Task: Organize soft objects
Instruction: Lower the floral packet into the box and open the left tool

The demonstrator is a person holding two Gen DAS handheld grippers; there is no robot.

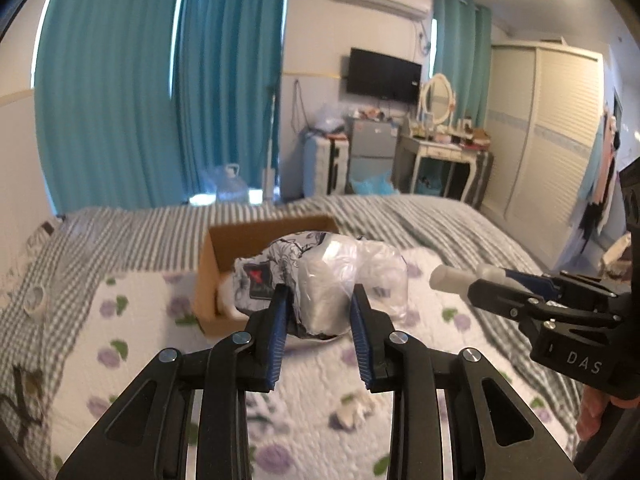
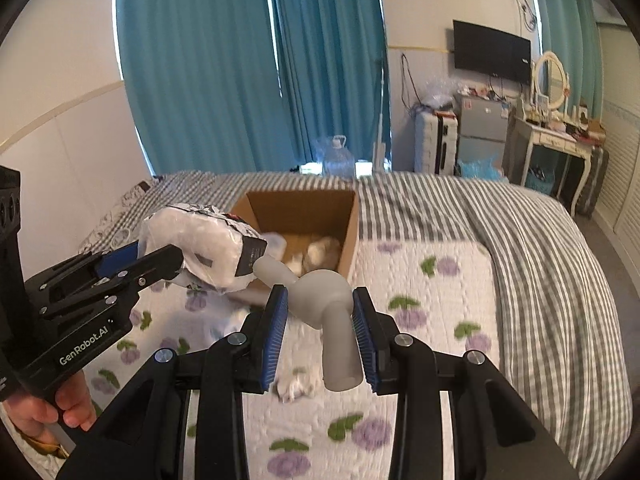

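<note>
My left gripper [image 1: 319, 312] is shut on a soft plastic-wrapped bundle [image 1: 320, 280] with a black-and-white print, held above the bed in front of the open cardboard box [image 1: 208, 264]. It also shows in the right wrist view [image 2: 204, 248]. My right gripper [image 2: 320, 320] is shut on a grey soft toy [image 2: 320, 296] with a round body and tube-like limbs, held above the quilt just short of the box [image 2: 348, 240]. Soft items [image 2: 320, 254] lie inside the box.
A small crumpled white piece [image 2: 294, 388] lies on the flowered quilt [image 2: 420, 280] near me. A roll of tape [image 1: 34, 298] lies at the left on the striped bedding. Beyond the bed stand a water jug [image 2: 338, 158], suitcase, fridge and dressing table.
</note>
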